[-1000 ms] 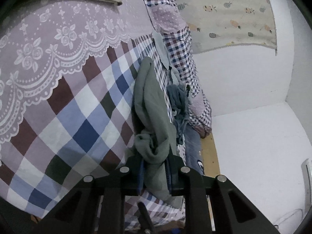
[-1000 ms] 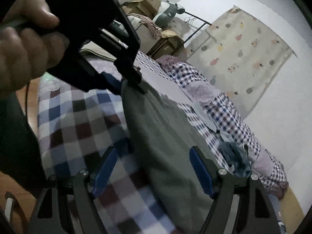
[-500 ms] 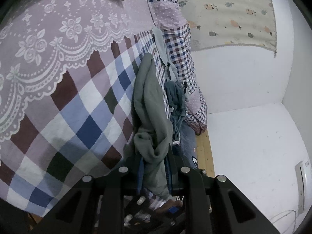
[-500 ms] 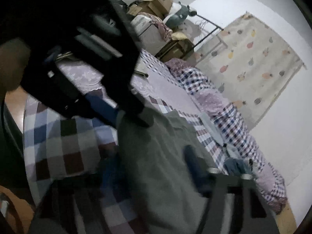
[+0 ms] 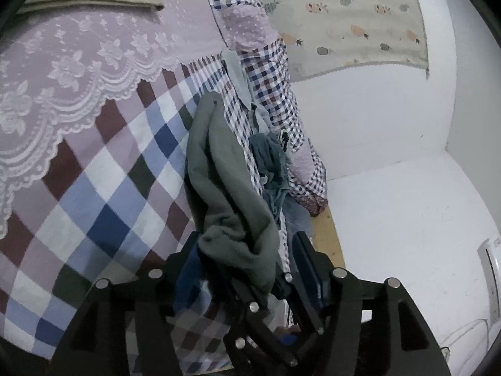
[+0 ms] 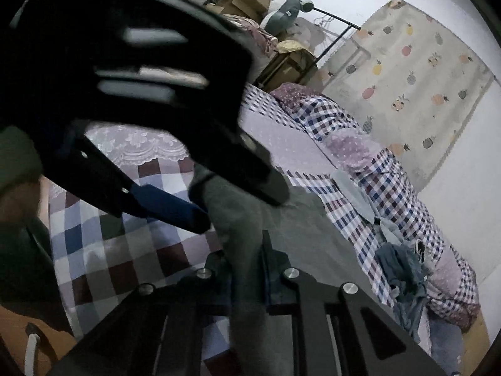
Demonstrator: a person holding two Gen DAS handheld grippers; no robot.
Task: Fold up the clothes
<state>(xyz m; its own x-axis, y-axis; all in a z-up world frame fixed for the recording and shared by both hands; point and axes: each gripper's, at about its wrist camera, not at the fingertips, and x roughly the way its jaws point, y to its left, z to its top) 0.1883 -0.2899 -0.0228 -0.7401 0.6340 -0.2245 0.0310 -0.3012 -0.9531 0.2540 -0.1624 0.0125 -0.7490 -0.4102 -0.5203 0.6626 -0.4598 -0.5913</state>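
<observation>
Left wrist: garment (image 5: 225, 188) between gripper (image 5: 247, 250) fingers

The left gripper (image 5: 247, 250) is spreading its jaws, so the bunched edge of the green garment (image 5: 219, 169) is sitting loose between them (a second ago it was pinched tight). The right gripper (image 6: 247, 247) is doing the opposite: its jaws, wide apart earlier, are now closing narrowly around a fold of the garment just beneath the left gripper.

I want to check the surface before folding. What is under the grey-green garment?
The grey-green garment lies on the checked bedcover, whose squares show beside it. The part directly beneath is covered, so I cannot tell if anything else lies there.
</observation>
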